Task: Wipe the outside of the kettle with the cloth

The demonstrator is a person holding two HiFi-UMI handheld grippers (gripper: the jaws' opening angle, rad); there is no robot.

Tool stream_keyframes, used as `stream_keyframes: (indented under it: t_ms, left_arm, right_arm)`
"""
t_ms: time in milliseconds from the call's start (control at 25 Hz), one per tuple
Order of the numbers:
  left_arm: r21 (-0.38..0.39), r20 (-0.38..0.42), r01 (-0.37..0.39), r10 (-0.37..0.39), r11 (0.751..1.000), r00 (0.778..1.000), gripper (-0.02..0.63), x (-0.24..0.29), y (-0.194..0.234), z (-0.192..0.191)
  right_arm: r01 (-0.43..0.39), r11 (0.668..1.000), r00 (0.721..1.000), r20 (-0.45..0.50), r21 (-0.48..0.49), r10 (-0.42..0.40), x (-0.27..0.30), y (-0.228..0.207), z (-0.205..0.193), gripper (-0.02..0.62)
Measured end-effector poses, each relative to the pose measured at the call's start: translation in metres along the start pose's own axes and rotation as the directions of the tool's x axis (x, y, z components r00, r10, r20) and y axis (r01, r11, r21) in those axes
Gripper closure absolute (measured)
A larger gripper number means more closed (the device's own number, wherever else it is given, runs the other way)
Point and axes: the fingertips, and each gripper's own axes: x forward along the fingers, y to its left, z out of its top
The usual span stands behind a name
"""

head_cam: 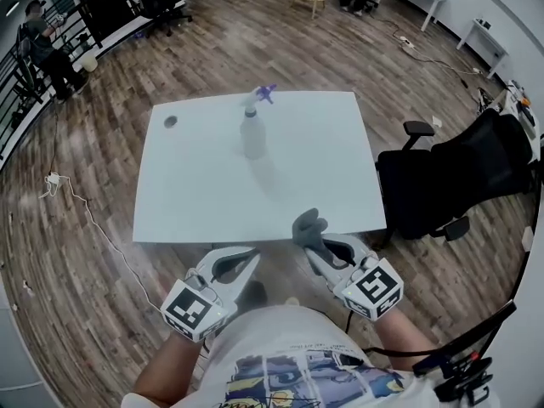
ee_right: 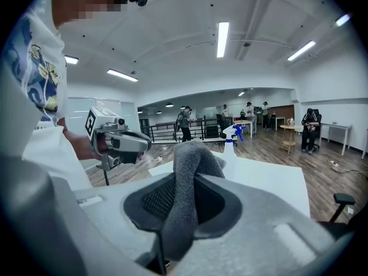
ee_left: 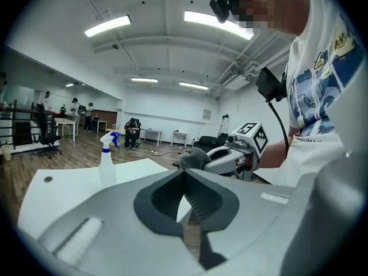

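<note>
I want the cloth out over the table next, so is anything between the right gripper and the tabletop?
Nothing visible does. The right gripper, shut on the grey fleecy cloth, is at the white rectangular table's near edge; bare top runs ahead to the clear plastic spray bottle. No kettle in view.

The left gripper and right gripper: pale grey shells, dark ribbed pads, each with a black-and-white marker cube. White shirt with blue comic print; black cable at 4 o'clock.

White table, spray bottle upright near its far edge
</note>
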Motion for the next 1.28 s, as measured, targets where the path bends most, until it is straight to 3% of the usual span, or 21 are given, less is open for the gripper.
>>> stream_keyframes:
  t_ms: [160,600,800,1280]
  left_arm:
    - [-0.016,-0.017,-0.025,0.024,1.000,1.000,0.606,-0.006,-0.027,-0.012]
    - [0.013,-0.038,0.001,-0.001,1.000,0.999,0.606,-0.007,-0.072,-0.022]
    - [0.020,-0.063,0.053,-0.052,0.998,0.997,0.606,0.008,-0.089,-0.022]
    - [0.005,-0.093,0.103,-0.103,0.995,0.990,0.604,0.028,-0.107,-0.029]
  right_arm:
    - [-0.027,0.999,1.000,0.004,-0.027,0.027,-0.014,0.015,-0.009,0.519]
    - [-0.027,0.997,1.000,0.013,-0.068,0.027,-0.039,0.046,-0.026,0.520]
    - [0.017,0.999,1.000,0.024,-0.044,-0.016,-0.060,0.040,-0.028,0.520]
    - [0.036,0.999,0.999,0.004,-0.022,-0.036,-0.079,0.035,-0.038,0.522]
